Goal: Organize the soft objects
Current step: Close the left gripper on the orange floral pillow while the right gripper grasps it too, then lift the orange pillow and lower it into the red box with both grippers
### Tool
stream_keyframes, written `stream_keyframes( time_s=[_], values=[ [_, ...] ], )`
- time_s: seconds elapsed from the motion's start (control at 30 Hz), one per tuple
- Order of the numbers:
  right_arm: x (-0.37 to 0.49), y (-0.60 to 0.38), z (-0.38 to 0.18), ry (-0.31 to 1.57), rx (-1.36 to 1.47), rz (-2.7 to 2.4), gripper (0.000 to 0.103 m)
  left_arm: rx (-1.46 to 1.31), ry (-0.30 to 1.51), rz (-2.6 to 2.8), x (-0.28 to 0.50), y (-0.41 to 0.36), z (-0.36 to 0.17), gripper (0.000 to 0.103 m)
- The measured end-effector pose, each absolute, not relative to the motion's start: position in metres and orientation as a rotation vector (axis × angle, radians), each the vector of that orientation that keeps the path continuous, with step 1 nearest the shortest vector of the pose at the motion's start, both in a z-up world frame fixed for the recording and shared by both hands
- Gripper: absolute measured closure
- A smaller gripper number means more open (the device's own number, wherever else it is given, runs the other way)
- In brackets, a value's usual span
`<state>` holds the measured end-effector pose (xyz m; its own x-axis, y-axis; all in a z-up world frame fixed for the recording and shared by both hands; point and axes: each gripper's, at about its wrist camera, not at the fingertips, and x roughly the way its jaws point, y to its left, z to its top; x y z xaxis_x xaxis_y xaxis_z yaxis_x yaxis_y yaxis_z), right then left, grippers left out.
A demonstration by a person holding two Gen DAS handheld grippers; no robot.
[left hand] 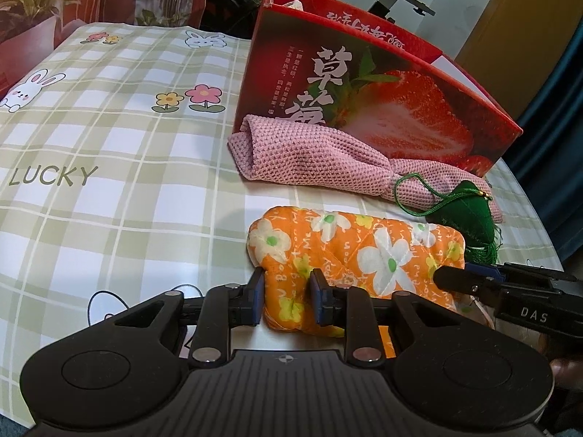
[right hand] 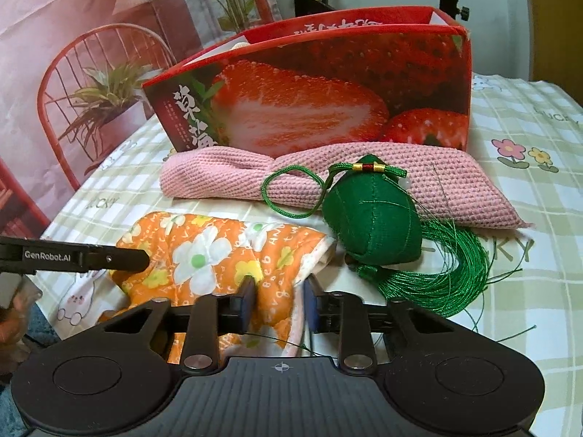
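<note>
From the left wrist, the left gripper (left hand: 285, 298) is seen clamped on the near left end of the orange floral pad (left hand: 349, 255), which lies on the checked tablecloth (left hand: 109, 145); farther off, a pink knitted cloth (left hand: 313, 156) rests against the red strawberry box (left hand: 382, 109), a green tasselled sachet (left hand: 473, 211) to the right. From the right wrist, the right gripper (right hand: 278, 298) is seen narrowed onto the pad's near right edge, fabric bunched between the pads.
</note>
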<state>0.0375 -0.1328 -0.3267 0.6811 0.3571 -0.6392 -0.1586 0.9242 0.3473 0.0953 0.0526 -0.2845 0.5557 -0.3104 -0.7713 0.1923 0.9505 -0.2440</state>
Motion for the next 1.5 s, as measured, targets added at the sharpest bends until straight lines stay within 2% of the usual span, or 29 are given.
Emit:
stream_keyframes(
  time_s=[0.13,0.8,1.17,1.5],
  values=[
    [0.036,-0.130,-0.321,0.743,0.262,0.309,0.089,-0.137,0.900,-0.302,0.091,0.054,-0.277,0.086],
    [0.038,-0.139,-0.217,0.471,0.153,0.354,0.090,-0.074,0.597,-0.376,0.089,0.042,-0.173,0.087],
    [0.090,-0.163,-0.156,0.393,0.124,0.353,0.090,-0.080,0.522,-0.406,0.137,0.028,-0.126,0.087],
    [0.164,-0.178,-0.144,0.375,0.085,0.283,0.090,-0.035,0.508,-0.374,0.208,0.005,-0.117,0.087]
  ],
)
